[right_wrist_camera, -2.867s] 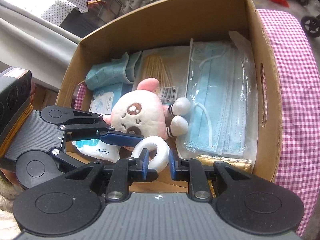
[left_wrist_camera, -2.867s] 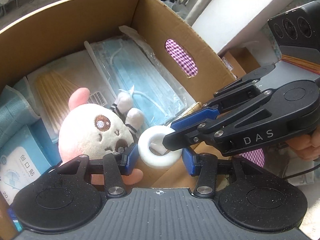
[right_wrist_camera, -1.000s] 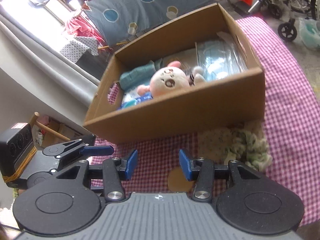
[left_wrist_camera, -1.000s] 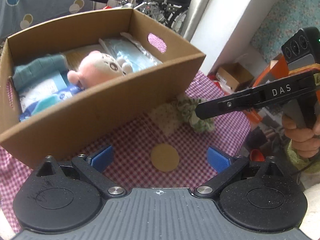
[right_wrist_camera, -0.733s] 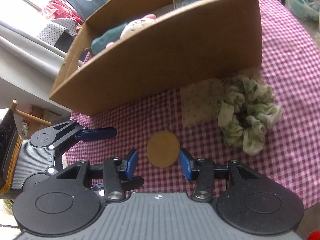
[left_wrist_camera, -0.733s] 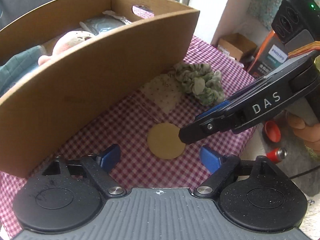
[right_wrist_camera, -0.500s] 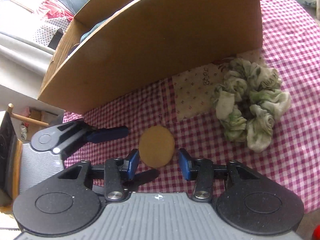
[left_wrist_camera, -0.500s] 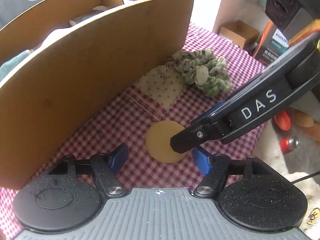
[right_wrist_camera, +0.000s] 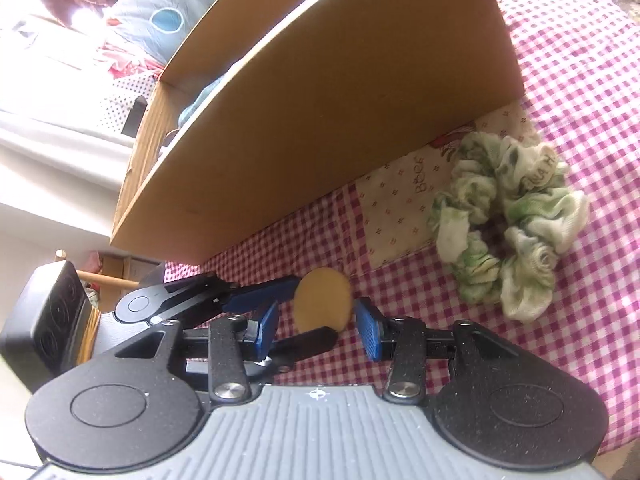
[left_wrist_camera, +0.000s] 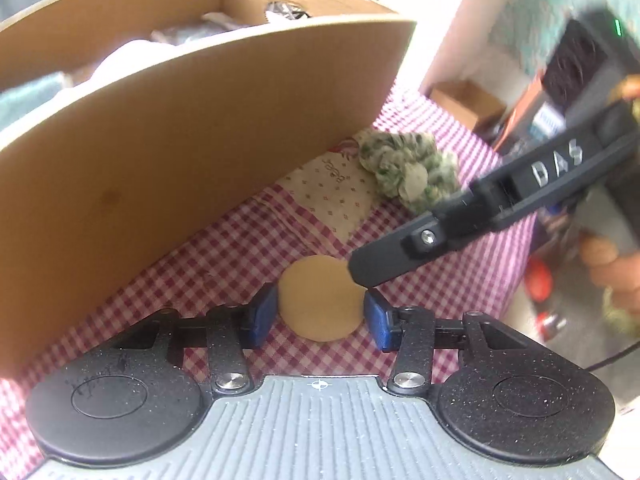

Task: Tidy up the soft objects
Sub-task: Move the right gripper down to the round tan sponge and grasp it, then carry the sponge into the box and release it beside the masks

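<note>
Both grippers crowd one small thing: a flat round tan disc (left_wrist_camera: pixel 320 304) lying on the red-and-white checked tablecloth (left_wrist_camera: pixel 224 248), low in the middle of each wrist view.

The left gripper (left_wrist_camera: pixel 318 316) has just been closing, and its blue pads now sit at the disc's left and right edges, seemingly touching it; whether they truly press on it I cannot tell.

In its own view the right gripper (right_wrist_camera: pixel 316 328) is partly spread; the disc sits between its blue pads, with a gap showing on the left side, so it grasps nothing.

A green-and-white crumpled fabric scrunchie (right_wrist_camera: pixel 508 220) lies at centre right, partly on a cream printed cloth patch (right_wrist_camera: pixel 400 216).

The tall brown cardboard box (right_wrist_camera: pixel 340 112) fills the upper half behind them.
</note>
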